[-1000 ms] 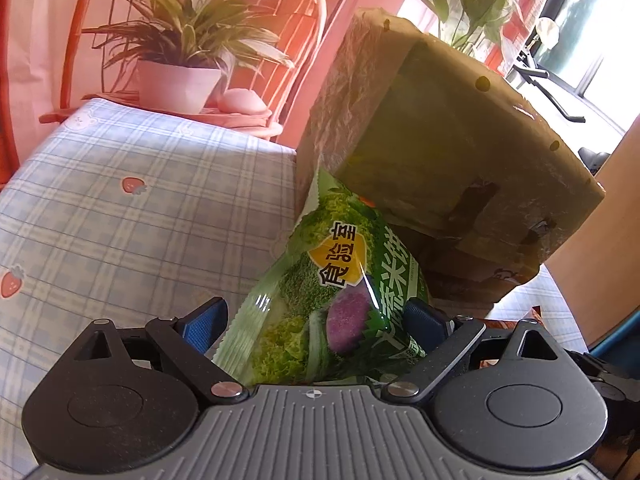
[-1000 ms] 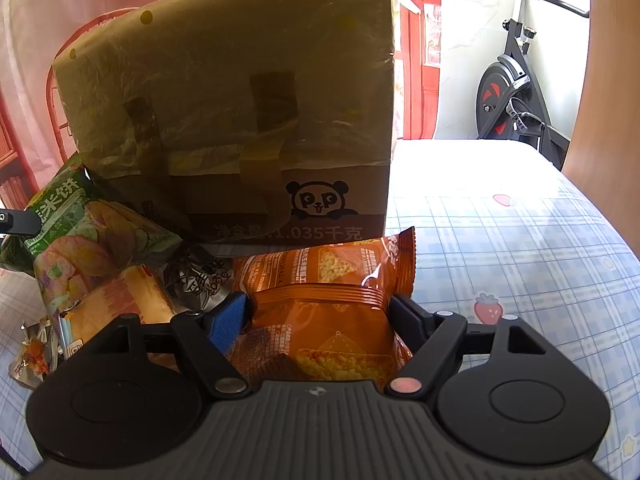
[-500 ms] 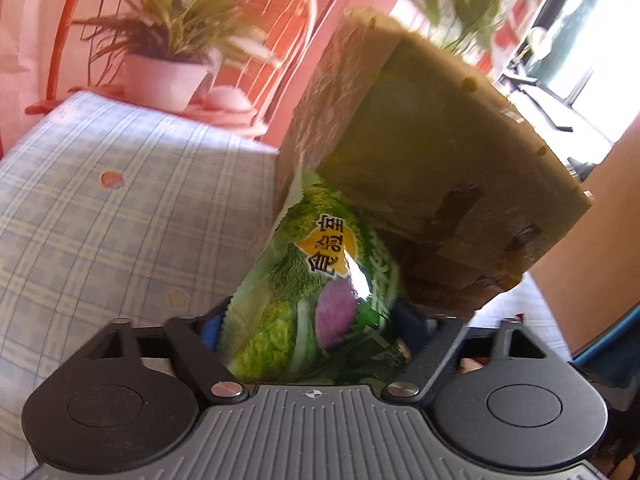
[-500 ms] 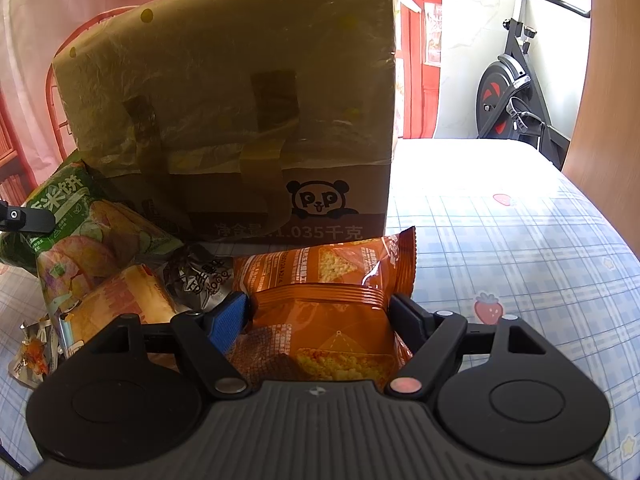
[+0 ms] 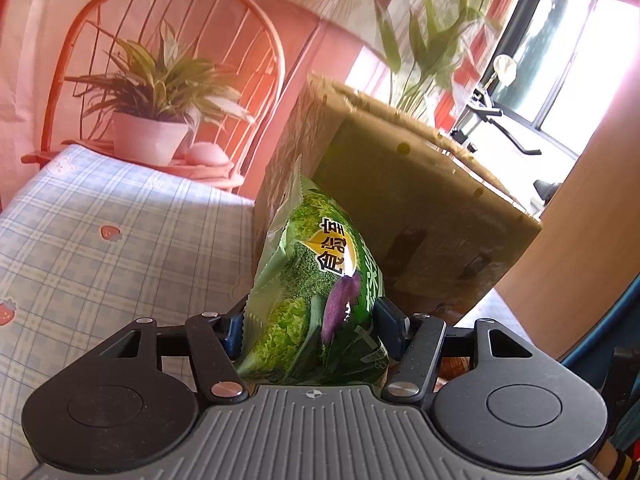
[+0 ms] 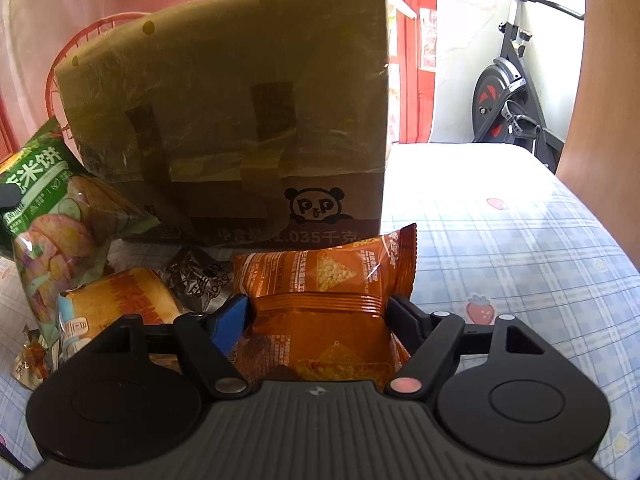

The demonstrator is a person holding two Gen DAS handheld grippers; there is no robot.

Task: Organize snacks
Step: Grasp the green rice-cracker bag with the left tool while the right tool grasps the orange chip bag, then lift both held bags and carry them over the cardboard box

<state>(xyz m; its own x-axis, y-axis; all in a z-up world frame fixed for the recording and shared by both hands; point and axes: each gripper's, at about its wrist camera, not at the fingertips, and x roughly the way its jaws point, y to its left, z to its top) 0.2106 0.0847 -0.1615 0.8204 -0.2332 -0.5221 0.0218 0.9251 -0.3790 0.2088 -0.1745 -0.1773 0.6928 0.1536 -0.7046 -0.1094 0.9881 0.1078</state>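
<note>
My left gripper (image 5: 310, 322) is shut on a green snack bag (image 5: 320, 280) and holds it up off the table, just in front of a tall cardboard box (image 5: 408, 208). The same bag (image 6: 52, 208) shows at the left of the right wrist view, tilted beside the box (image 6: 240, 120). My right gripper (image 6: 320, 316) is closed around an orange snack bag (image 6: 328, 300) that lies on the checked tablecloth (image 6: 500, 248) in front of the box.
A yellow-orange packet (image 6: 116, 304), a dark packet (image 6: 200, 276) and a small foil packet (image 6: 32, 360) lie left of the orange bag. A potted plant (image 5: 152, 120) on a red chair stands beyond the table's far edge. An exercise bike (image 6: 508, 92) stands behind.
My left gripper has closed on the green bag and lifted it, tilting upward toward the box top. The right gripper and orange bag have not moved.
</note>
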